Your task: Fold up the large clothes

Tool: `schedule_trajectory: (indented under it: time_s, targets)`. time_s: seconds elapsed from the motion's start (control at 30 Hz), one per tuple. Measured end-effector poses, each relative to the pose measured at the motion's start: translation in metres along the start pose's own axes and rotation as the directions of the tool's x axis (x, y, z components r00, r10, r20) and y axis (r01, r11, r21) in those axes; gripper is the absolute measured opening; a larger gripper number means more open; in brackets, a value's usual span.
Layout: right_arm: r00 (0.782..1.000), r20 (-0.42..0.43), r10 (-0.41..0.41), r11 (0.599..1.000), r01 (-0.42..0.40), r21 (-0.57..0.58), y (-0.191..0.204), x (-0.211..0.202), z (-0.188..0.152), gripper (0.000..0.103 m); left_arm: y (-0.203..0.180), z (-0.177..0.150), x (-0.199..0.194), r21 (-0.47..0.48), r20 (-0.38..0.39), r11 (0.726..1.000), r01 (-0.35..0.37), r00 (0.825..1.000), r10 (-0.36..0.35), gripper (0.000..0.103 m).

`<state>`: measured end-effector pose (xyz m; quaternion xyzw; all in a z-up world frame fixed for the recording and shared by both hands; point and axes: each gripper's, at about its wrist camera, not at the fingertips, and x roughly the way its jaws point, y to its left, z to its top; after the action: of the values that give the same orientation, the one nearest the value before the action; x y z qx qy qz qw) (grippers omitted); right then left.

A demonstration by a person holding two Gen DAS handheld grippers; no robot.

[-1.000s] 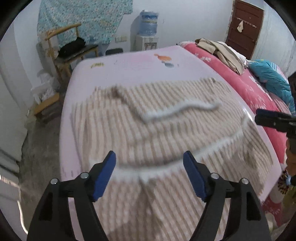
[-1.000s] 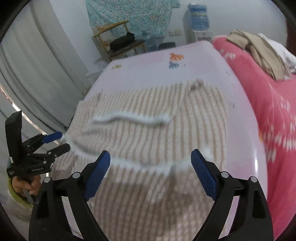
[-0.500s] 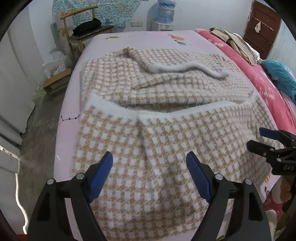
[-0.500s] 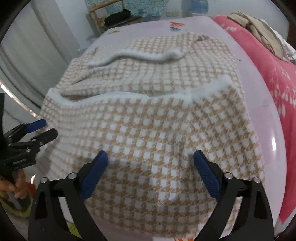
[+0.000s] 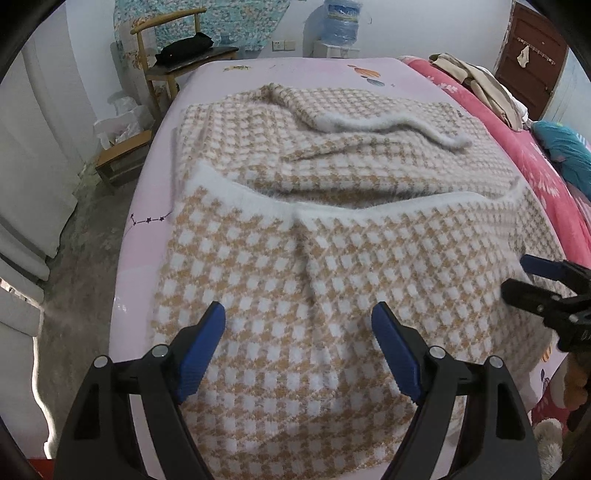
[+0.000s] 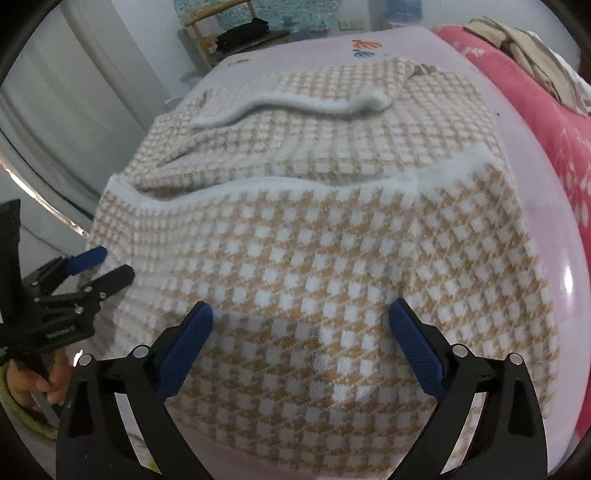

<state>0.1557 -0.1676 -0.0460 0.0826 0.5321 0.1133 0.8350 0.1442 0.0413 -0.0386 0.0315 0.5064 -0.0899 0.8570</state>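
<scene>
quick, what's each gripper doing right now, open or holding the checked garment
left gripper: open, holding nothing, above the checked garment.
right gripper: jaws have just been opening, now wide, holding nothing.

White walls; a wooden chair (image 5: pixel 173 55) far left; a water dispenser (image 5: pixel 338 35) against the far wall; brown door (image 5: pixel 532 59) far right; grey concrete floor (image 5: pixel 85 236); pink bed (image 5: pixel 155 206).

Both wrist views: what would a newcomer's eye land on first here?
The tan-and-white checked garment fills the lilac bed, its white-trimmed edge folded across the middle. Both pairs of blue-padded fingers, left gripper and right gripper, stand open above its near end. A pink quilt lies alongside, at right.
</scene>
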Motion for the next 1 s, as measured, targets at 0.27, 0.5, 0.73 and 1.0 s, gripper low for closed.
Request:
schedule_trajectory:
  time_s: [0.27,0.5,0.73,1.0]
  targets:
    - [1.0,0.015,0.018,0.997,-0.017,-0.072,0.013,-0.004,0.002,0.093,0.0,0.001,0.003,0.002,-0.001,1.0,-0.004,1.0,0.004,0.08]
    - [1.0,0.023,0.02,0.998,-0.019,-0.057,0.01,-0.008,0.002,0.093,0.001,0.002,0.004,0.001,-0.002,1.0,-0.002,1.0,0.002,0.079]
    - [1.0,0.0,0.016,0.998,-0.016,-0.058,0.011,0.008,0.001,0.094,0.001,0.002,0.004,-0.002,-0.003,1.0,0.0,1.0,0.0,0.08]
    - [1.0,0.002,0.018,0.998,-0.018,-0.06,0.013,0.01,0.004,0.094,0.006,-0.001,-0.008,-0.011,0.054,1.0,0.029,0.998,-0.029,0.08]
